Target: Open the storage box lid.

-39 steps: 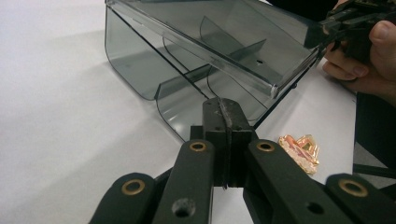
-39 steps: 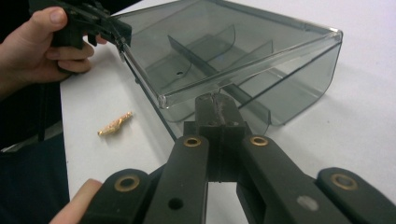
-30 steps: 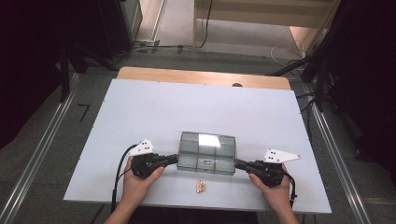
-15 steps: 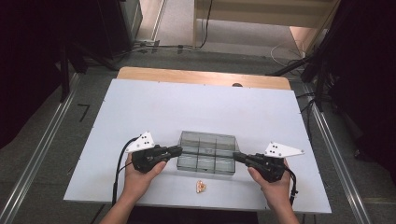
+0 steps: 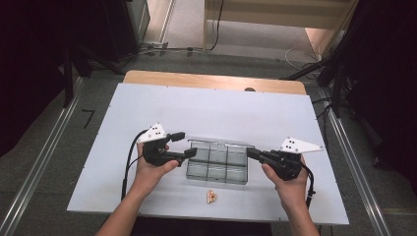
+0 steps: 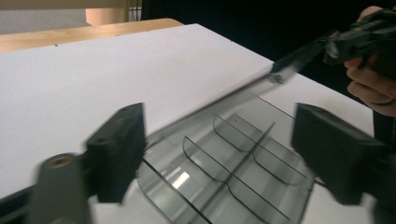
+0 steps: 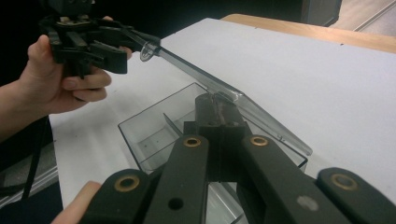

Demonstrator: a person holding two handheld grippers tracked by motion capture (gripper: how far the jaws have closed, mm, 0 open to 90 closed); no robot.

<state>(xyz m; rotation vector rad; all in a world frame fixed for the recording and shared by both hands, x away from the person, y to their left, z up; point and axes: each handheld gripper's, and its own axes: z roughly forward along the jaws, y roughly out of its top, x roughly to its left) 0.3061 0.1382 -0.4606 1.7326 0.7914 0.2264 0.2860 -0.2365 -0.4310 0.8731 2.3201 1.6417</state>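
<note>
A clear plastic organiser box (image 5: pixel 216 169) with several compartments lies near the table's front edge. Its transparent lid (image 5: pixel 219 143) is swung up along the far side. My right gripper (image 5: pixel 250 152) is shut on the lid's right end (image 7: pixel 219 100); in the right gripper view its jaws (image 7: pixel 218 103) pinch the lid edge (image 7: pixel 187 67). My left gripper (image 5: pixel 181 144) is at the box's left end with its jaws wide open. In the left gripper view the raised lid (image 6: pixel 243 91) runs between the open jaws (image 6: pixel 219 149) above the compartments (image 6: pixel 233 172).
A small tan object (image 5: pixel 211 196) lies on the white table (image 5: pixel 221 108) just in front of the box. A wooden strip (image 5: pixel 196 80) borders the far edge. Dark stands and cables surround the table.
One second ago the lid lay shut on the box; it has swung up and back. The left gripper has moved a little up and left and now stands open.
</note>
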